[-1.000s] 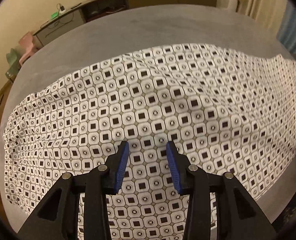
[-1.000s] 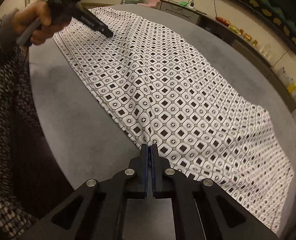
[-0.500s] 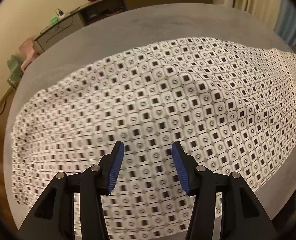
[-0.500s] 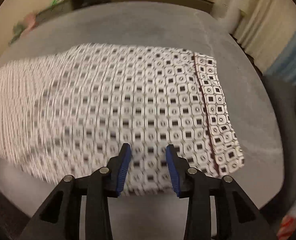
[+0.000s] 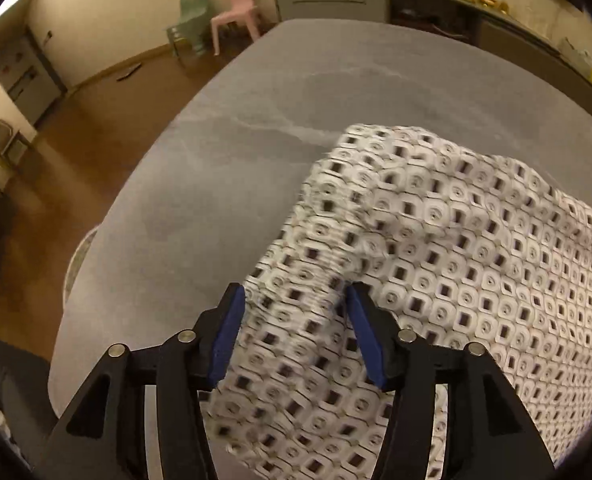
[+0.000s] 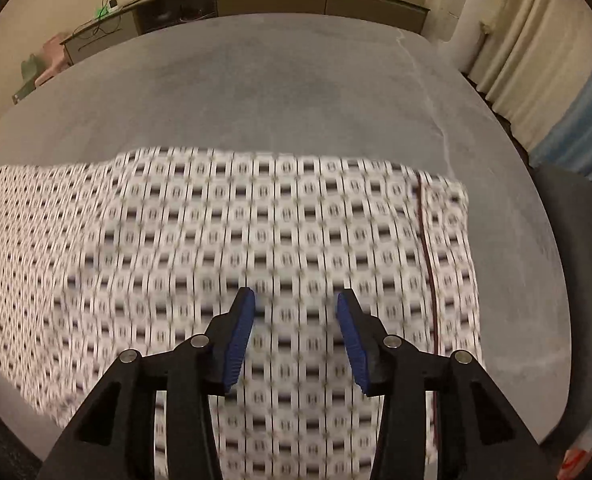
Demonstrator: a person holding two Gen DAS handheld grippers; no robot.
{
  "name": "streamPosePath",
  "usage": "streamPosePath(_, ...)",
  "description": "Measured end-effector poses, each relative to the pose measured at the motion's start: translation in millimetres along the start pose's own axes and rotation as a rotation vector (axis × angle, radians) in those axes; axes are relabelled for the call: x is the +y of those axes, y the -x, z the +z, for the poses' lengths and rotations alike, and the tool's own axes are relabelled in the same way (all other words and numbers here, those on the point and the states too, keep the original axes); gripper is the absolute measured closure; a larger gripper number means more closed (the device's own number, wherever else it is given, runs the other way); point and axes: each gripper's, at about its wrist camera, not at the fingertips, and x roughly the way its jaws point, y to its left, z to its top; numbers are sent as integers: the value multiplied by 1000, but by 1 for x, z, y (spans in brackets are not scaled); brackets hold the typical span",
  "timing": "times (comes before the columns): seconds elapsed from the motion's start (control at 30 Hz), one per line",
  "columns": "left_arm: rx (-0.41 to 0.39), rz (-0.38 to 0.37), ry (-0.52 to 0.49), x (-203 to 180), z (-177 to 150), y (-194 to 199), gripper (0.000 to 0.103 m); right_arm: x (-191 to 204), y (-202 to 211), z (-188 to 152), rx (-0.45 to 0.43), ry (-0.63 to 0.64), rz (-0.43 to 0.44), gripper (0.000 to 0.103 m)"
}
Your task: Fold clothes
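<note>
Patterned cloth spread on the grey table, both tongs wide apart above it.

The cloth (image 5: 436, 264) bunches at its left end on the table (image 5: 223, 184); the left gripper (image 5: 291, 328) and right gripper (image 6: 296, 326) hold nothing, so a shallow pinch may catch one layer and skew the fold.

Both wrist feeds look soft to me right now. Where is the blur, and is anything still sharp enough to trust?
Left wrist view: the patterned cloth smears near the left gripper, sharper toward the right; fingers and grey table are crisp. Right wrist view: the cloth's print is streaked across nearly the whole garment, while the right gripper stays sharp. Both views show warm dim light and fisheye bending.
</note>
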Motion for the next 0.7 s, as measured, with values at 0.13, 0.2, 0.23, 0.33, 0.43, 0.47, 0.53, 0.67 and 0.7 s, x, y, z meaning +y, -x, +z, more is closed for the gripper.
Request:
streamPosePath(0.13, -20, 48, 63, -8, 25, -22, 44, 4, -20, 28, -100, 24, -30, 58)
streamPosePath(0.2, -1, 69, 59, -5, 24, -19, 44, 0, -23, 30, -96, 20, -45, 58)
streamPosePath(0.23, 14, 73, 53, -4, 20, -16, 45, -5, -20, 25, -78, 18, -57, 58)
streamPosePath(0.33, 30, 23, 72, 19, -5, -1, 45, -22, -10, 0, -33, 20, -101, 53)
streamPosePath(0.43, -3, -140, 249, 64, -26, 36, 45, -32, -3, -19, -11, 41, -267, 53)
streamPosePath(0.47, -2, -184, 310, 77, -32, 39, 45, -30, -3, -19, -16, 50, -316, 53)
streamPosePath(0.53, 2, -273, 430, 101, -44, 46, 45, -19, 0, -10, -44, 71, -301, 53)
streamPosePath(0.67, 62, -421, 543, 117, -71, 44, 45, 25, 5, 6, -99, 154, -220, 53)
streamPosePath(0.7, 74, -433, 555, 119, -76, 43, 45, 36, 6, 8, -114, 182, -211, 53)
